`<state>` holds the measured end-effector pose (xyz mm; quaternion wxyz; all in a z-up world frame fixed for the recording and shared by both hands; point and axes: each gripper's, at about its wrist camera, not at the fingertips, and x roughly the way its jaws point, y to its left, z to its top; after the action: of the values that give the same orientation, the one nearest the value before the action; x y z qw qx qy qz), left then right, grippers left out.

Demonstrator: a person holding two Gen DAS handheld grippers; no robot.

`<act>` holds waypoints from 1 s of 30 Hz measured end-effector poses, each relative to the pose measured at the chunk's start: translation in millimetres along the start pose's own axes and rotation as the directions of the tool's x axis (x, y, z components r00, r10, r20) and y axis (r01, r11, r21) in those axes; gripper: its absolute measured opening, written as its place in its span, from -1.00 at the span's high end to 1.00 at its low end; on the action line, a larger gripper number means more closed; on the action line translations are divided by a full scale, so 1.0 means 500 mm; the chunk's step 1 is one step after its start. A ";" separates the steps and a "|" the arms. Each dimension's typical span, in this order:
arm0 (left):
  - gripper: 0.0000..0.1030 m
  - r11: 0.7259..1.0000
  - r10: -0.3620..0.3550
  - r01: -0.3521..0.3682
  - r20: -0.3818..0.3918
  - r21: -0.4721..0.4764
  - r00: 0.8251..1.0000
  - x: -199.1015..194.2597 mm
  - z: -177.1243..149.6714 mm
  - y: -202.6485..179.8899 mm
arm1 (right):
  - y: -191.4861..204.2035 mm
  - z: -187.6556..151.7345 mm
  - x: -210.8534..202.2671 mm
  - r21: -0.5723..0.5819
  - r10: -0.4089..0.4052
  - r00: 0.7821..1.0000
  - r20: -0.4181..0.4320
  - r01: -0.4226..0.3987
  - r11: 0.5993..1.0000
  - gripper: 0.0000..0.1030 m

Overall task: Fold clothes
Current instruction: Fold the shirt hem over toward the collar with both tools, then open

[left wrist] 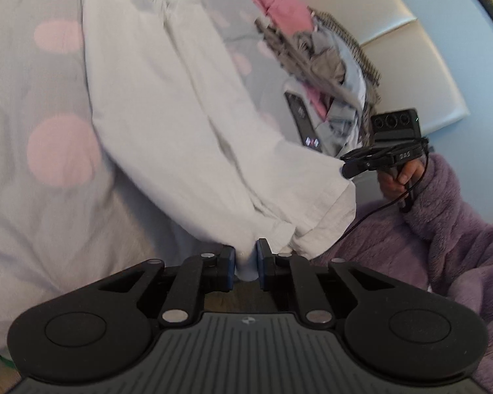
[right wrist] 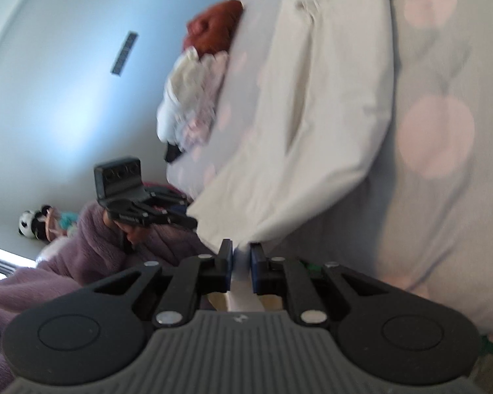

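Garment: white garment (left wrist: 187, 124), long and creased, spread over the spotted bedcover (left wrist: 42, 105); near end lifted clear of the cover, far end lying flat.
Left gripper (left wrist: 246, 256): clamped on a bunched fold of the near edge, cloth pinched between the blue pads.
Right gripper (right wrist: 240, 256): likewise clenched on white cloth; seen from the left view pinching the other near corner (left wrist: 348, 172).
Step in hand: near end held at two points, slack between them; judged a lift-and-carry stage of a fold. Fits either the bringing-over of the near end or the shifting of an already doubled piece; not settled by these views.
Next move calls for: even tension between both grips, edge kept level, no drag on the cover beneath.
Surroundings: mixed clothes pile (left wrist: 328, 62) by the headboard (left wrist: 410, 52), dark flat device (left wrist: 300, 118) beside it; white and pink heap (right wrist: 194, 92) further along the bed.
Hidden or unclear: garment type, sleeves and number of layers indistinct; motion blur throughout; underside of the lifted end concealed; person shown only as hand and purple sleeve (left wrist: 460, 197).
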<state>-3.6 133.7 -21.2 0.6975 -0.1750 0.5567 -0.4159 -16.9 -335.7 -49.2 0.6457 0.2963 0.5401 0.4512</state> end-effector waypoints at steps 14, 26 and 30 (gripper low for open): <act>0.80 0.996 0.050 -0.034 0.201 -0.079 0.978 -0.066 0.267 0.082 | -0.011 0.242 -0.061 0.037 -0.014 0.966 0.258 0.005 0.999 0.76; 0.80 0.952 0.146 -0.110 0.108 -0.287 0.983 0.033 0.413 0.268 | -0.179 0.395 0.010 0.259 -0.160 0.948 0.274 0.087 0.962 0.76; 0.80 0.940 0.139 -0.099 0.102 -0.327 0.985 0.043 0.421 0.291 | -0.211 0.410 0.030 0.300 -0.194 0.948 0.254 0.114 0.947 0.69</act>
<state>247.3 157.3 -70.5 0.7168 -0.2773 0.5820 -0.2655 208.4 -344.8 -97.8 0.7004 0.4024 0.5235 0.2710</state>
